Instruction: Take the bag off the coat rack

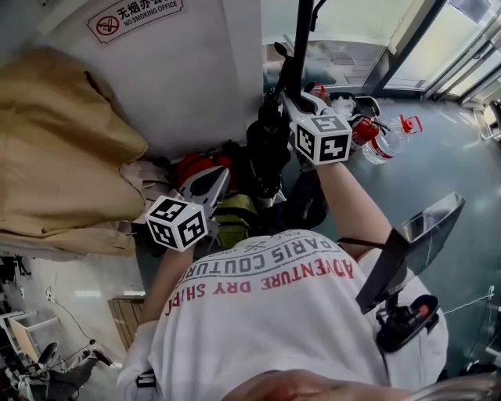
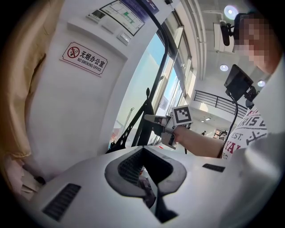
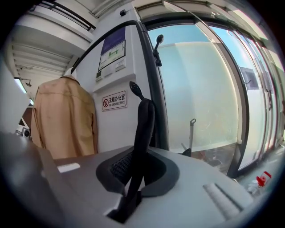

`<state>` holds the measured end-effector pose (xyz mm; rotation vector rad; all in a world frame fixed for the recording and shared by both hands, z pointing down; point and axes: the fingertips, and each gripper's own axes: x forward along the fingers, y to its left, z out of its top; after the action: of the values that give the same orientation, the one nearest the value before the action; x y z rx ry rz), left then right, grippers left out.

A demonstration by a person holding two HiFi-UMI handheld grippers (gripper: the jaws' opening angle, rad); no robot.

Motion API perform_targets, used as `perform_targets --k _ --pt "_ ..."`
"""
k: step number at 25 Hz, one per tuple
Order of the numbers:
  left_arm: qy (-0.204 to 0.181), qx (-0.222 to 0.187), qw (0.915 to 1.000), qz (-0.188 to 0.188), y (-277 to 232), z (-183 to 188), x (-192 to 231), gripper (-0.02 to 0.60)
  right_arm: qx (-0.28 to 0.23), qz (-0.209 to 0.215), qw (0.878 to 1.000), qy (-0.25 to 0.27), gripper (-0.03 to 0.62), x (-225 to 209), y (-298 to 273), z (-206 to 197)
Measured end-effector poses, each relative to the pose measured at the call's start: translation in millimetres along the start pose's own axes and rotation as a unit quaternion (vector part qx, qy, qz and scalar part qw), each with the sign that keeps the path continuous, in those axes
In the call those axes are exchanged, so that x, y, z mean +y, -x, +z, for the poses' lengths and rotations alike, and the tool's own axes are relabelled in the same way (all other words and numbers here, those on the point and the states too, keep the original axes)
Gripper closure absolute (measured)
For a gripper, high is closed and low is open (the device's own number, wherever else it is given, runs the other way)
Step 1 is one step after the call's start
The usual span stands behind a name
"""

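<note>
Far left: tan fabric jacket (image 1: 66, 149) hanging against the white pillar (image 1: 200, 70). Also seen in the right gripper view (image 3: 64, 118). Red-and-white no-smoking sign (image 1: 135, 17) on the pillar, above the jacket.

Left gripper (image 1: 213, 182) is held low, near the person's chest, pointing towards the pillar and the clutter at its foot. Its marker cube (image 1: 178, 223) faces up. In its own view the jaws (image 2: 147, 187) are drawn together with nothing between them, well apart from the bag.

Black fabric bag (image 1: 266, 153) hangs in the centre, against the black metal coat rack pole (image 1: 301, 35), just right of the left gripper. A red item (image 1: 196, 166) sits behind the left gripper, too cluttered to identify.

Right gripper (image 1: 280, 95) is raised at the rack, above the bag. Its jaws (image 3: 131, 191) are clamped narrow on the bag's black strap (image 3: 143, 129). The strap runs up from the jaws to a knobbed peg (image 3: 135, 87) on the rack pole (image 3: 153, 84). Cannot tell whether the loop rests on the peg or just beside it.

Right: clear plastic bottles with red caps (image 1: 383, 141) on the floor by the glass wall. Far right: dark flat screen on a black clamp mount (image 1: 411, 243), beside the person's white printed shirt (image 1: 274, 321).
</note>
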<state>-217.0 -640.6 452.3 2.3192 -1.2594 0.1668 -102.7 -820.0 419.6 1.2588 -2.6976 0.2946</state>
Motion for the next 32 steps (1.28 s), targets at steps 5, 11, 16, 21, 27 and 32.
perform_targets --k 5,11,16,21,27,32 --pt "0.002 0.0 1.0 0.003 1 -1 3 0.58 0.003 -0.012 1.0 0.007 0.583 1 3 -1" --pt "0.001 -0.001 1.0 0.007 3 2 5 0.58 -0.007 -0.027 1.0 0.01 0.585 2 9 10" --pt "-0.004 -0.007 0.9999 0.012 5 9 8 0.58 -0.029 -0.013 0.999 0.002 0.585 9 14 34" --pt "-0.008 -0.01 0.9998 0.016 9 13 9 0.58 -0.053 0.003 0.999 0.008 0.586 19 21 67" --pt "-0.006 -0.012 0.9997 0.02 11 15 12 0.58 -0.079 0.029 0.996 0.006 0.586 26 19 114" --pt "-0.005 -0.01 0.9996 0.025 15 10 10 0.58 -0.086 0.05 0.995 0.003 0.586 32 17 134"
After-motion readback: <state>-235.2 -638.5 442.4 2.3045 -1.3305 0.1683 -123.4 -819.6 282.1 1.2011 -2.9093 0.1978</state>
